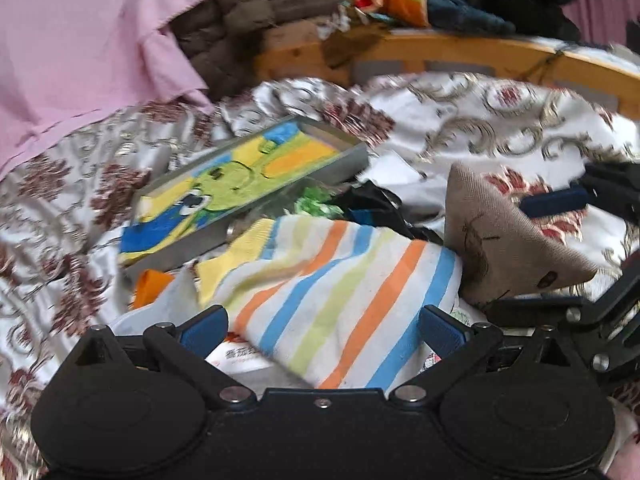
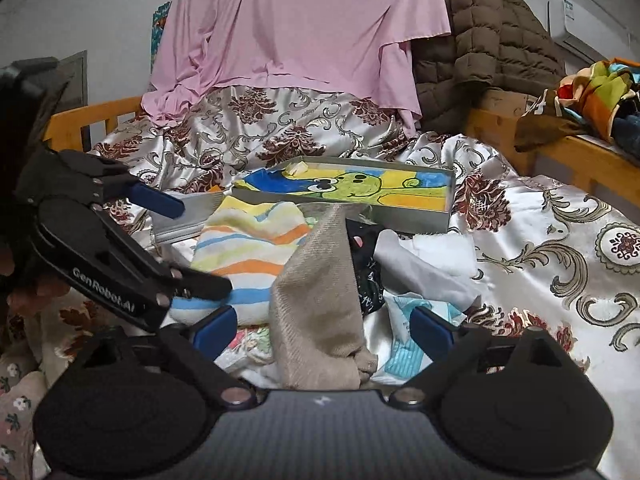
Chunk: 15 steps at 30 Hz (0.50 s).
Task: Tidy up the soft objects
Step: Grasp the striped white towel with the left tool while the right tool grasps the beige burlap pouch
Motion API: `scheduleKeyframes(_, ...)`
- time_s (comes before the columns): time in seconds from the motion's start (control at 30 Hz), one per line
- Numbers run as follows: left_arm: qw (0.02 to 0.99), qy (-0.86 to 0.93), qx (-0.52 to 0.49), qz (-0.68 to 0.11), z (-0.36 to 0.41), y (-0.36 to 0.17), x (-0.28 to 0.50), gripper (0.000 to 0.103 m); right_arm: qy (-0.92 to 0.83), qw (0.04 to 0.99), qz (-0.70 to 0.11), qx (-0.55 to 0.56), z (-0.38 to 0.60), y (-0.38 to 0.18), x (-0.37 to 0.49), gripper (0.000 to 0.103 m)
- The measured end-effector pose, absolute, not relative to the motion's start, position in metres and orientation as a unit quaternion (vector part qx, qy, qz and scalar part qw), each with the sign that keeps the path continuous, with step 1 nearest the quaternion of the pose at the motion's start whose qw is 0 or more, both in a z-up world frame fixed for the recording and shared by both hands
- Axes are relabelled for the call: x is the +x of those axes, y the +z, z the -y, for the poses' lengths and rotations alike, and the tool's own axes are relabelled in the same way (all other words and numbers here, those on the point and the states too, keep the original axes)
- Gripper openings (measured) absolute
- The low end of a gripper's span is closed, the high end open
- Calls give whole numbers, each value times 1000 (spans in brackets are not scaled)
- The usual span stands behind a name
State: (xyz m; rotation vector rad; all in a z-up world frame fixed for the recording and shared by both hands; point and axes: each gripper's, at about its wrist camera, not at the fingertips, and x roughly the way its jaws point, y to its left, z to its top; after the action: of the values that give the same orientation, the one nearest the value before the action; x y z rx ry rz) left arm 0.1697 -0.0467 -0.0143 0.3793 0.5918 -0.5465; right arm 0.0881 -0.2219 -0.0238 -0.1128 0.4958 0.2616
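Beige sock [image 2: 320,300] — gray box [image 2: 416,220] behind

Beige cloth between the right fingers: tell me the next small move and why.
Probably close the right gripper on the beige cloth. The cloth stands up in a peak directly between its open fingers, with neither pad pressing on it yet. The left gripper is also open over the striped cloth, so nothing is held yet.
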Motion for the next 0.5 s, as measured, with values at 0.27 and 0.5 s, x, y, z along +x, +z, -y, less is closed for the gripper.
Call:
scheduleKeyframes(0.27,877,-308,186,-319,58,-24,197,93,113,962,-247,-28,234,-24,95,73)
scheduleKeyframes(0.5,864,-329,150,-350,53,-23,215,74,115,960,-254,-19,235,-24,99,64)
